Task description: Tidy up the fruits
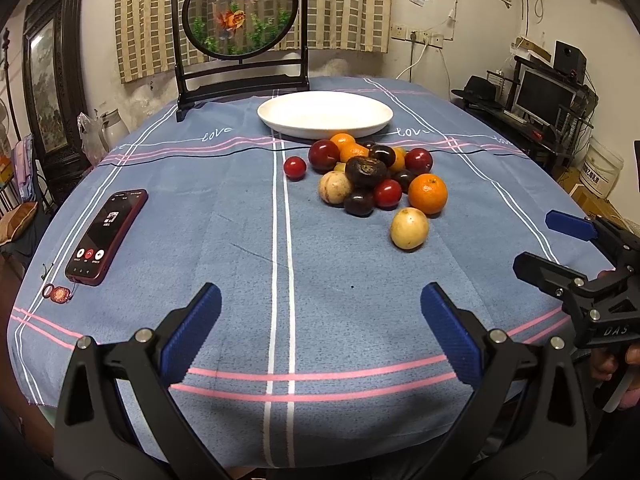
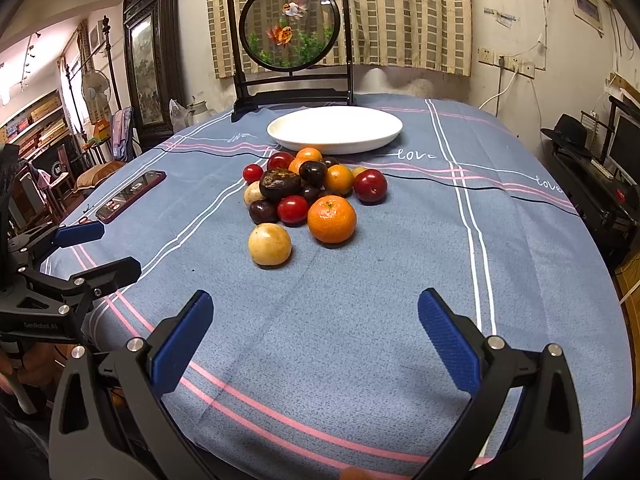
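- I see the fruit pile point(image 2: 308, 188) heaped on the blue tablecloth point(image 2: 360, 320), just before the empty white plate point(image 2: 335, 128).
- Oranges, red plums, dark plums, pale yellow fruits; inner ones overlap, so no firm count.
- My left gripper point(image 1: 320, 332) and right gripper point(image 2: 316, 336) gape wide, holding nothing.

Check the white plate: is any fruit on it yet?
No. The white plate is bare, and all the fruit lies in a pile on the tablecloth in front of it.
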Demonstrator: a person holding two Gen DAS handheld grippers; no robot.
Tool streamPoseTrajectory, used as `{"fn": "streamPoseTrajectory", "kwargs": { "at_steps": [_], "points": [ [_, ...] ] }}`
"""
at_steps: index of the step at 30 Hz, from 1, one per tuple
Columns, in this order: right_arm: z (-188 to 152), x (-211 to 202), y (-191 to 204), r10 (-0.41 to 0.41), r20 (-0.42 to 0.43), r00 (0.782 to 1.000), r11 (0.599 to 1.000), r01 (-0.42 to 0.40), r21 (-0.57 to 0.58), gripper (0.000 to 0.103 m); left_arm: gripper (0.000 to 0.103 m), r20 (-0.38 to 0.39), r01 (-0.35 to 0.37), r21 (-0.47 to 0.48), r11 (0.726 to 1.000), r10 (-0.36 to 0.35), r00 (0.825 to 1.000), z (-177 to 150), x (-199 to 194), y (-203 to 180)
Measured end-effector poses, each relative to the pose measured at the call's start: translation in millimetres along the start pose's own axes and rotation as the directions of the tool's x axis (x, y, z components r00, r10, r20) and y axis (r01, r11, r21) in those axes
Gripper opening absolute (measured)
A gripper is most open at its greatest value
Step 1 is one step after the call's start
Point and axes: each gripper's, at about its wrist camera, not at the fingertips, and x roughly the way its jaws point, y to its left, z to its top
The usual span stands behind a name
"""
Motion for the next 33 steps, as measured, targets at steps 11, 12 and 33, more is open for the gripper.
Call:
{"fn": "streamPoseTrajectory", "kwargs": {
  "at_steps": [11, 12, 33],
  "points": [
    [-0.2, 0.8, 1.3, 0.001, -0.005, 1.0, 1.0, -0.001, -0.004, 0.102, 0.101, -0.008, 0.0, -0.004, 1.0, 0.0, 1.0, -0.7, 2.9, 0.6],
    [-0.3, 1.2, 1.2, 0.001, -0.005, 1.0, 1.0, -0.001, -0.004, 0.102, 0.101, -0.008, 0.0, -0.004, 1.0, 0.0, 1.0, -0.5, 3.3, 0.6],
    [-1.1, 0.7, 1.5, -0.003, -0.012, 1.0, 1.0, 0.003, -0.003, 0.102, 0.101, -0.013, -0.002, -0.009, 1.0, 0.002, 1.0, -2.5, 5.1, 1.6]
  ]
}}
